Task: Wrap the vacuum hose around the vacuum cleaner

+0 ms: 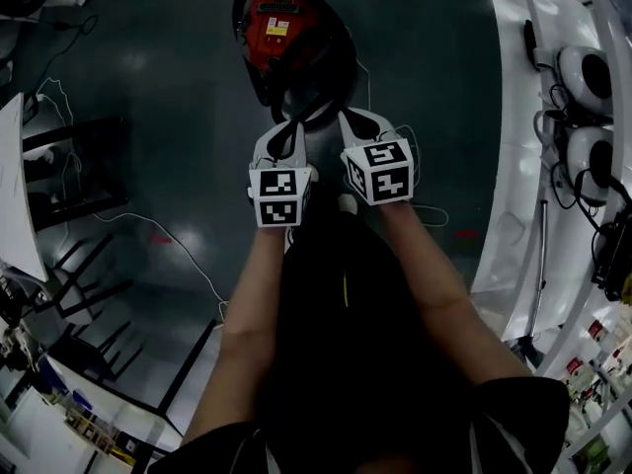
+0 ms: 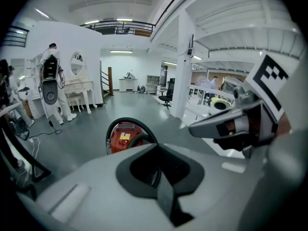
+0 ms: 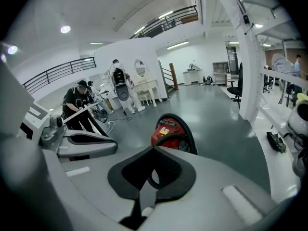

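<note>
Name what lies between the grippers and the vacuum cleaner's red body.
The black hose, looped around the red body; the head view shows it.

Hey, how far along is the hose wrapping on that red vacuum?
Done, it seems: the black hose loops around the red vacuum cleaner. In hand: nothing; the left tongs and right tongs are shut and empty, apart from it. Left: probably nothing, though I can't see whether the hose end is secured.

Bare floor left of vacuum cleaner; white counter right
</note>
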`<state>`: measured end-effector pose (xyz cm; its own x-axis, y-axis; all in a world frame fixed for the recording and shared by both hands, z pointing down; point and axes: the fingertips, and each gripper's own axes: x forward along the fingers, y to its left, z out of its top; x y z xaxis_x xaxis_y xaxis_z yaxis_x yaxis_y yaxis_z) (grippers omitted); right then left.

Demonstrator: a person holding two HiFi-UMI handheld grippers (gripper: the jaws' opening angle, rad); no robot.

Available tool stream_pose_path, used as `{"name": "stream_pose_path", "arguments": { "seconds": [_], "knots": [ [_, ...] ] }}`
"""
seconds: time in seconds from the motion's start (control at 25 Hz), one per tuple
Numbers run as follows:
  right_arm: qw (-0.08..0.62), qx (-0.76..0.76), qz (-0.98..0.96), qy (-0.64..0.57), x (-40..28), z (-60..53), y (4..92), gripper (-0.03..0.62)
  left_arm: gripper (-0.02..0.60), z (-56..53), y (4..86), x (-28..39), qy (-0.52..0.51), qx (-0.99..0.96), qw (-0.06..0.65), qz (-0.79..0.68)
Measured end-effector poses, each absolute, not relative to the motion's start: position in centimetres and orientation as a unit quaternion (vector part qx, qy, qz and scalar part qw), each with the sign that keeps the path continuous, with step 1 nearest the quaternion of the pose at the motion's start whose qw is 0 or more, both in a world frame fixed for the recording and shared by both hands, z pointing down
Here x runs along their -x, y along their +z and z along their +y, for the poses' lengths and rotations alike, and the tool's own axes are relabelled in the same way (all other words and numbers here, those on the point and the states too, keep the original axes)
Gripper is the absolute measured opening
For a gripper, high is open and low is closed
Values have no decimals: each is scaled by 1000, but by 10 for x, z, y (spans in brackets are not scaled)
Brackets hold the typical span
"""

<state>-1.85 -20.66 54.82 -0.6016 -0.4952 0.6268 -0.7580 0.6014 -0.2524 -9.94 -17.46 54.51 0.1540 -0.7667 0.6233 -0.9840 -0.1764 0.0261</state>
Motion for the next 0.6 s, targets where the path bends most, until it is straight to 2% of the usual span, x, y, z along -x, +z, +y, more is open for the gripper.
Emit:
{"name": "stream_pose_path", "arguments": {
  "seconds": [0.24, 0.6],
  "knots": [
    [212, -377, -864, 257, 24, -187, 519, -3, 9, -158, 523, 95, 225, -726, 226, -609],
    [202, -403, -857, 251, 28, -155, 503, -3, 9, -136, 504, 114, 211, -733, 227, -605]
  ]
}}
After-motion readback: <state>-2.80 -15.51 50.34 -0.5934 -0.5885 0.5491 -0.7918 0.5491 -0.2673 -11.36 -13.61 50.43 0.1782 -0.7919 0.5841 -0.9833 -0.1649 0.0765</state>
